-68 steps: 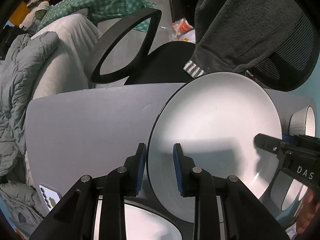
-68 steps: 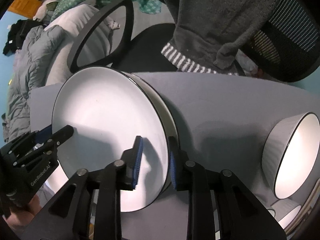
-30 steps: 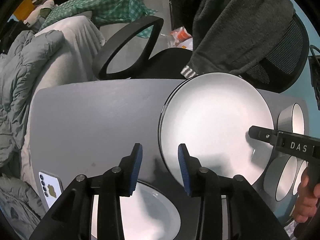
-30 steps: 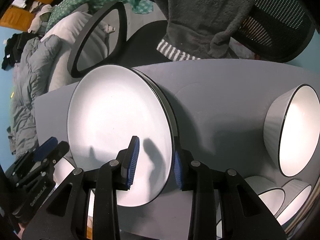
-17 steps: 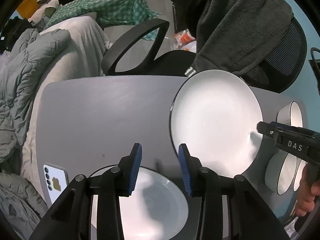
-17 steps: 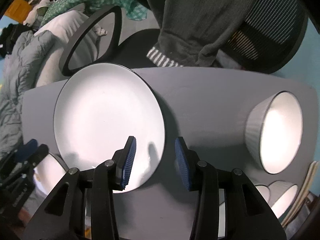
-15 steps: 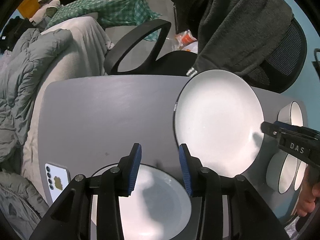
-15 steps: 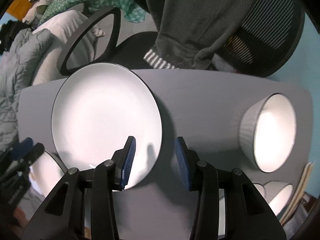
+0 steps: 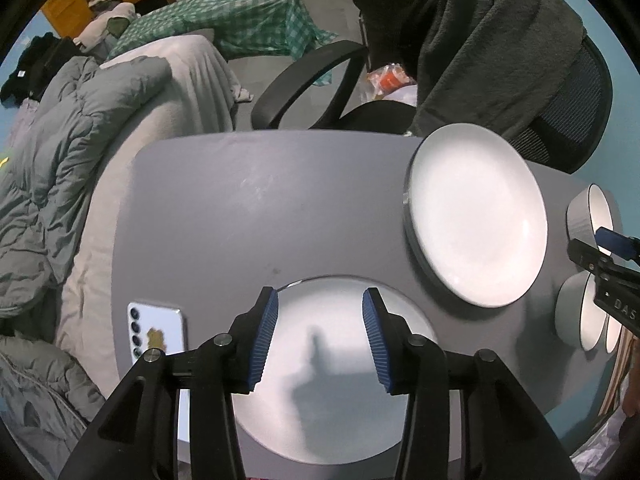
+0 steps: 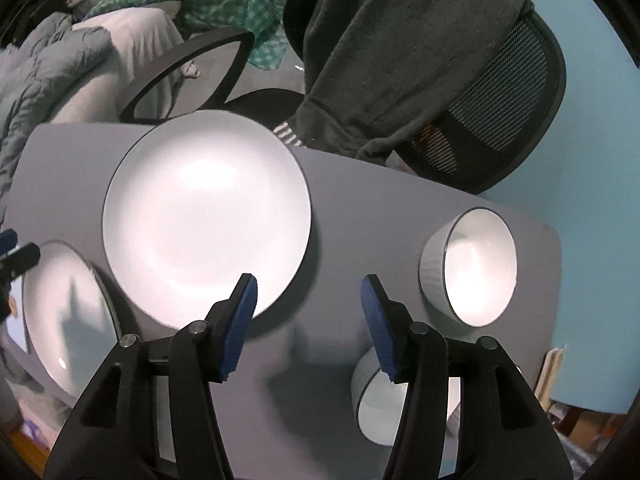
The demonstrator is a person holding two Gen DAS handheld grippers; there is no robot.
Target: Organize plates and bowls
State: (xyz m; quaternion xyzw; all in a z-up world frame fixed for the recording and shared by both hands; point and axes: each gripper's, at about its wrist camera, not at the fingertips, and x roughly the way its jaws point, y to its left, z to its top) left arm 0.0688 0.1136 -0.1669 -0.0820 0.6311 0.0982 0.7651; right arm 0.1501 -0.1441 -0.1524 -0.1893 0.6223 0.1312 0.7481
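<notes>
while both sets of jaws are opening with nothing between them, the left gripper [image 9: 318, 336] hangs over the single plate [image 9: 332, 392] at the surface's near edge; the plate stack [image 10: 206, 216] sits near its far edge, bowls [image 10: 474, 266] grouped rightward for nesting.

We count two round white plates with dark rims, one far [image 10: 206, 216] and one near [image 10: 66, 320], and two white ribbed bowls [image 10: 470, 266] [image 10: 384, 408]; the left view suggests a third bowl [image 9: 612, 330].
</notes>
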